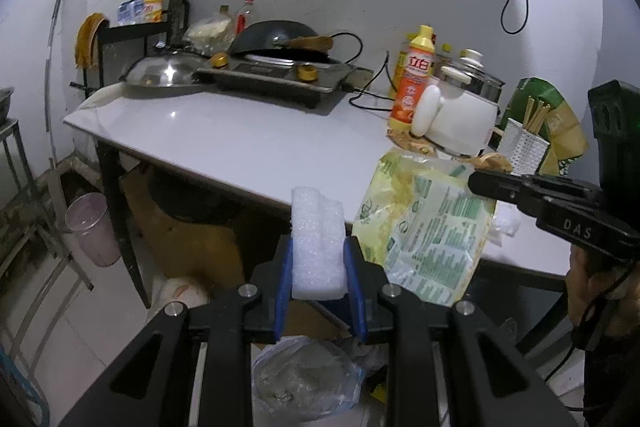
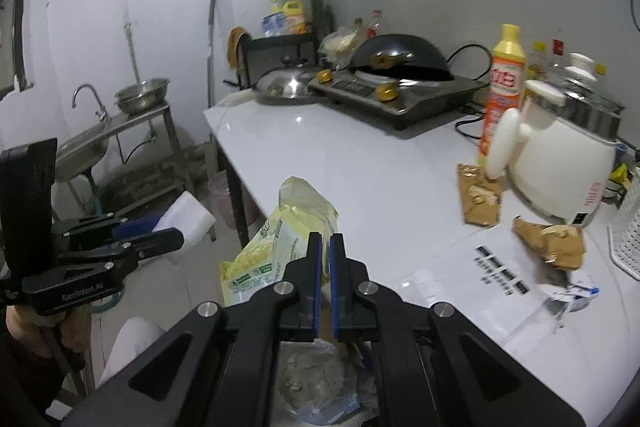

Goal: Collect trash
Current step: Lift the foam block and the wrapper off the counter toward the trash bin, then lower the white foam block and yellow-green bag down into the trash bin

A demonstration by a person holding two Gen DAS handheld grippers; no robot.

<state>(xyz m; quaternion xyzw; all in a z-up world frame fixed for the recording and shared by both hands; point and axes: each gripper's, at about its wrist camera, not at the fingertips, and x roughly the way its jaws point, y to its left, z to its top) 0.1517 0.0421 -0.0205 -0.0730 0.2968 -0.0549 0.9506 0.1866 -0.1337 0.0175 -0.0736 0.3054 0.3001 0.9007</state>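
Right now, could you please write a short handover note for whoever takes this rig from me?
Left claw: shut on a white foam piece, off the table's edge.
Right claw: shut on a yellow-green wrapper, also off the edge.
Below both: a trash bag already holding rubbish.
Left on the white table: two brown wrappers near the white cooker, and crumpled paper.
Next, likely: drop both pieces, then fetch those.

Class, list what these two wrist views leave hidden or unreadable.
- Bin bag: both views; gripper arms cover its rim, contents unclear.
- Wrapper: right view; the right gripper hides the pinched edge.
- Printed paper: right view; text too small.
- Foam: left view; left gripper pads cover its sides.
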